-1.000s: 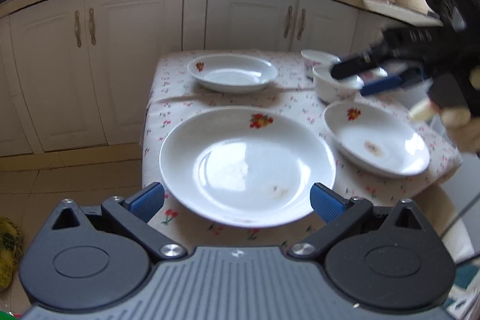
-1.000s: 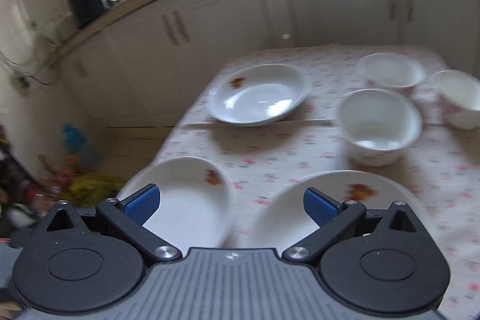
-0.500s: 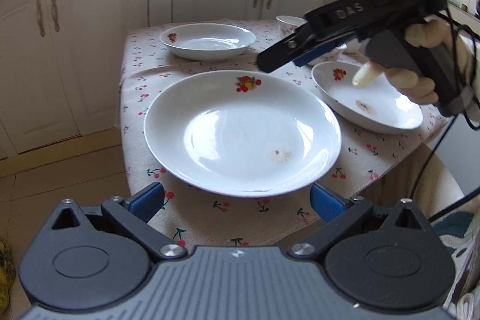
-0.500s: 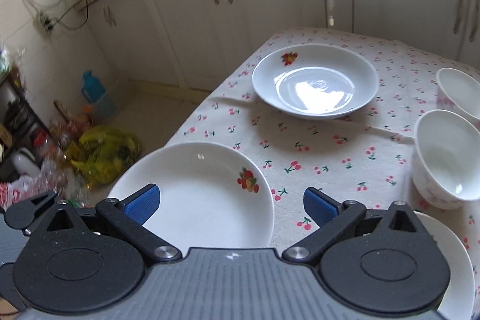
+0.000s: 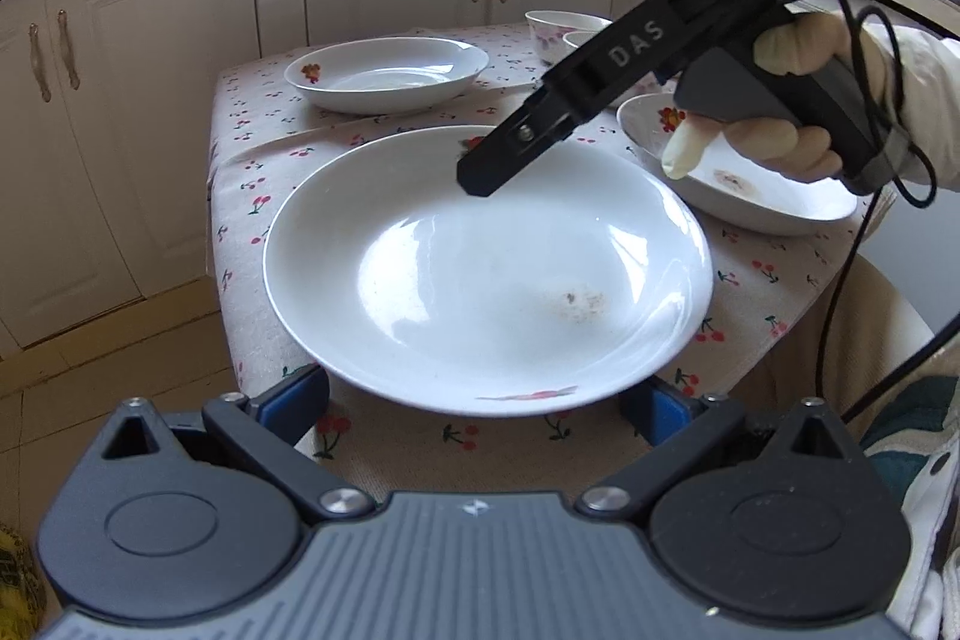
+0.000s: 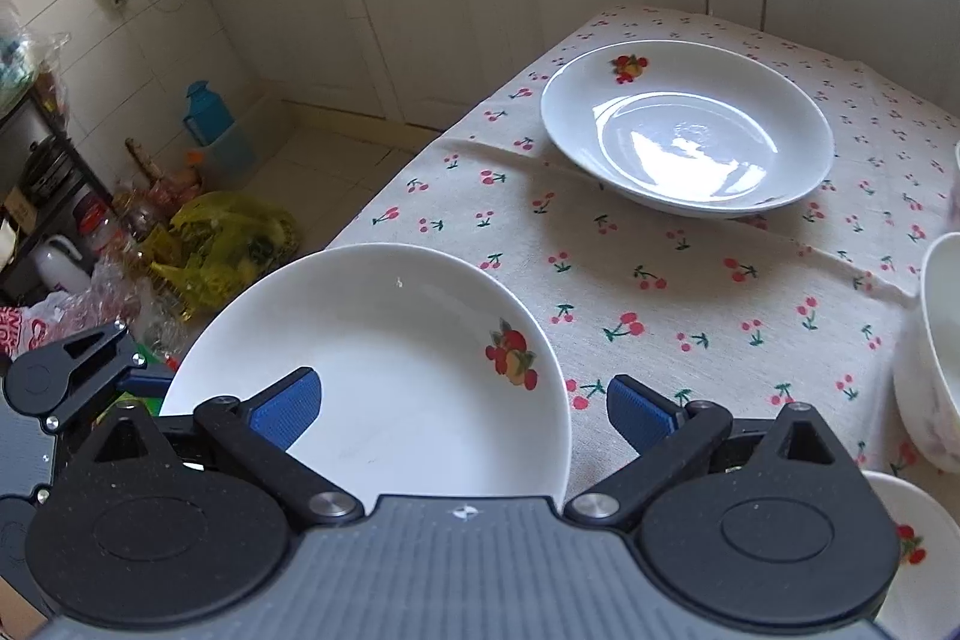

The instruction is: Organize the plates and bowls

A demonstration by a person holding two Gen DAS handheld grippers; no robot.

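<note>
Two grippers, left gripper and right gripper, have wide, empty jaws around the big plate at the surface's corner.

Left gripper is held low with both blue pads spread wide. Right gripper is wide apart too, gripped by a gloved hand and angled downward.

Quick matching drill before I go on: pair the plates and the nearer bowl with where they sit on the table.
Things:
1. large plate
2. far plate
3. stained plate
4. bowl

Places:
a. right edge of the right wrist view
b. under the right gripper
c. far side, near the cabinets
d. right of the large plate

Pairs: 1-b, 2-c, 3-d, 4-a
</note>
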